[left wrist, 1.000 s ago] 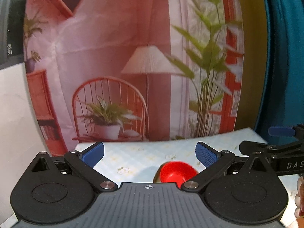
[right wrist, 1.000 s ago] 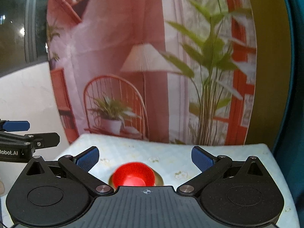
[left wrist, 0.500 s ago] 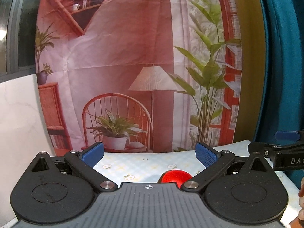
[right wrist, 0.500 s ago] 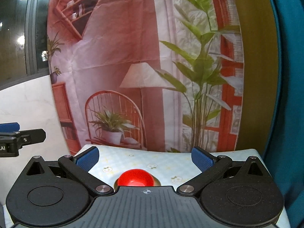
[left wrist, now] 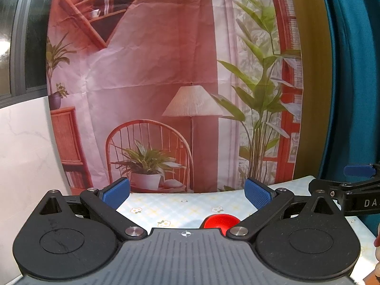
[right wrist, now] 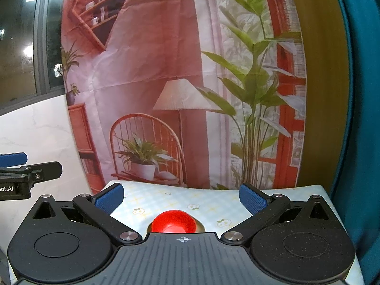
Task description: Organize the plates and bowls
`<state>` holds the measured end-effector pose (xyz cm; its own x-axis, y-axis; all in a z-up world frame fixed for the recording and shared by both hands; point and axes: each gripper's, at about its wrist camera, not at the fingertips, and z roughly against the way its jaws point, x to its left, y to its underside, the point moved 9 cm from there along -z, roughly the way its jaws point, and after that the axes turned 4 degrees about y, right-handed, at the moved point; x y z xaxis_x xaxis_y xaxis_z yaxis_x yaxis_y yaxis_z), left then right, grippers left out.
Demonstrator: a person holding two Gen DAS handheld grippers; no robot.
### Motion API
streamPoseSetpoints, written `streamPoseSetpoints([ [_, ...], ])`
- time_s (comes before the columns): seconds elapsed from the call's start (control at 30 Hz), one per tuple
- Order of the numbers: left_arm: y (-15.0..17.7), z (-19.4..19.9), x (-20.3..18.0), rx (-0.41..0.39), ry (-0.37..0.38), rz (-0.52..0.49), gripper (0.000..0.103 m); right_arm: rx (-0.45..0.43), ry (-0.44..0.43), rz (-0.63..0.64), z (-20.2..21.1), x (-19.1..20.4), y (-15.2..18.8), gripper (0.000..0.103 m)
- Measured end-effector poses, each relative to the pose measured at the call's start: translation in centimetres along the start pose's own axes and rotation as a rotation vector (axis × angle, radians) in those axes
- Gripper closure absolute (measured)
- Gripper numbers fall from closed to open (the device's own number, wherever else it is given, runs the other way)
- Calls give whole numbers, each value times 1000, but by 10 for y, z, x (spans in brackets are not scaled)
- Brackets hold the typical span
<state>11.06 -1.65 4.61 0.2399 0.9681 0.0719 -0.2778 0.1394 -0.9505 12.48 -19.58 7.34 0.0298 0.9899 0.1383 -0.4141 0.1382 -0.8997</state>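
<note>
A red bowl sits on a gold-rimmed plate on the flowered tablecloth, mostly hidden behind my right gripper's body. It also shows in the left wrist view, low and right of centre. My left gripper is open and empty, held above the table. My right gripper is open and empty, above and behind the bowl. Each gripper shows at the edge of the other's view.
The table has a pale flowered cloth. A printed backdrop of a room hangs behind its far edge. A teal curtain is at the right, a white marble wall at the left.
Both grippers have tilted up and drawn back, so the bowl sits lower in both views and more backdrop shows. Both stay open.
</note>
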Motion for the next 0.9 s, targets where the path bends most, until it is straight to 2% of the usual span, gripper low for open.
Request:
streamPoseSetpoints([
  [0.9,-2,1,2,-2,27,-8,0,17,-6,-12,0,5,1,0],
])
